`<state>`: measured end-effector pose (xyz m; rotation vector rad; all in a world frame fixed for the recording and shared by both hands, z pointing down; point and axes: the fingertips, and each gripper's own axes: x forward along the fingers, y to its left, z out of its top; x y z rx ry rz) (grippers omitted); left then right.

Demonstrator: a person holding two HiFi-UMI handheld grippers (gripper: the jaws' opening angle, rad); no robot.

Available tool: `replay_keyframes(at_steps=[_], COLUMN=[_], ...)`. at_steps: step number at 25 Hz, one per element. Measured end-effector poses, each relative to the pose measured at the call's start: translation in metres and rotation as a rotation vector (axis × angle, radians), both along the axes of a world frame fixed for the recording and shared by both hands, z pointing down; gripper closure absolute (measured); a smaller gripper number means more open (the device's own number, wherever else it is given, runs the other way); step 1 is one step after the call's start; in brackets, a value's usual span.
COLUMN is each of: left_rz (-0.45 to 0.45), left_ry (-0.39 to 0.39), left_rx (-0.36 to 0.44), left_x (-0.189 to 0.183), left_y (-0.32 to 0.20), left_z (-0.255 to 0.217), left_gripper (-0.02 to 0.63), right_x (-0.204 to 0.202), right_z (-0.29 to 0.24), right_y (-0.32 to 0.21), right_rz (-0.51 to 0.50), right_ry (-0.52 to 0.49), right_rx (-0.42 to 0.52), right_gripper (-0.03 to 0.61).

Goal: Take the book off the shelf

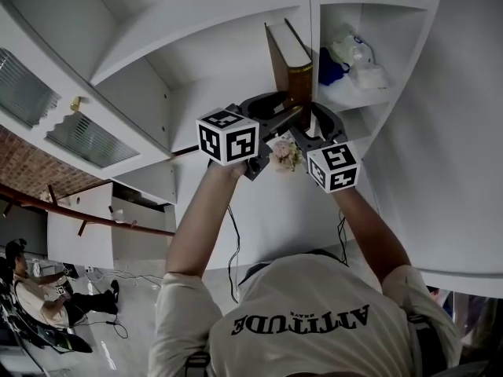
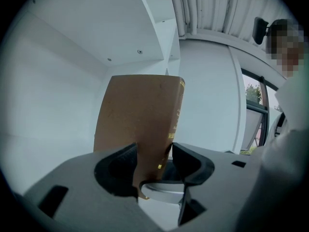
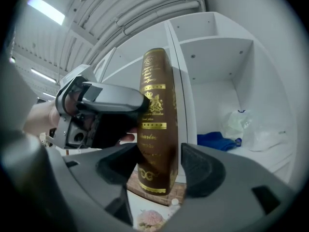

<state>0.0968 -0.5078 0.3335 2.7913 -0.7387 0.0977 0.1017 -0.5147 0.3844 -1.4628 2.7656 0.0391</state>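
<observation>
Standing here watching, so here's what I've got.

Head view: upper middle of the frame, the brown hardback book with gold lettering on its spine (image 1: 287, 65) stands upright on the white shelf unit (image 1: 196, 61), right up against the vertical divider. Both arms reach up to its bottom end. The left gripper (image 1: 275, 110) comes in from the left and the right gripper (image 1: 318, 124) from the right. That looks like a two-handed job because the shelf is high. A blue cloth (image 1: 330, 65) and a clear plastic bag (image 1: 357, 57) lie in the compartment to the right, out of the way.

Left gripper view: bottom centre, its jaws are clamped on the lower part of the book, one pad on the cover and the other at the spine edge. I'd say this one is carrying the load, gripped low so the book can tip outward.

Right gripper view: the spine fills the middle of the frame and sits between the jaws. They're spread wide, though, with a clear gap on the right pad's side, so this gripper has let go and isn't grasping anything. My guess is it's only there as a guard or for lining up. So the book isn't off the shelf yet.
</observation>
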Motion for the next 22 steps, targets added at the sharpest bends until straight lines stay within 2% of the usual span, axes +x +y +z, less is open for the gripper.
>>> replay_keyframes(at_steps=[5, 12, 22], left_rz=[0.01, 0.032, -0.042], left_ry=[0.013, 0.045, 0.021], left_rx=[-0.013, -0.028, 0.008], left_x=[0.001, 0.002, -0.032], left_y=[0.002, 0.008, 0.016], left_z=[0.0, 0.001, 0.009], left_gripper=[0.376, 0.39, 0.389], right_x=[-0.008, 0.002, 0.006], right_z=[0.002, 0.007, 0.005], right_y=[-0.004, -0.018, -0.008], right_rz=[0.021, 0.144, 0.092], right_ry=[0.015, 0.011, -0.003], right_rx=[0.009, -0.025, 0.006], right_gripper=[0.319, 0.336, 0.348])
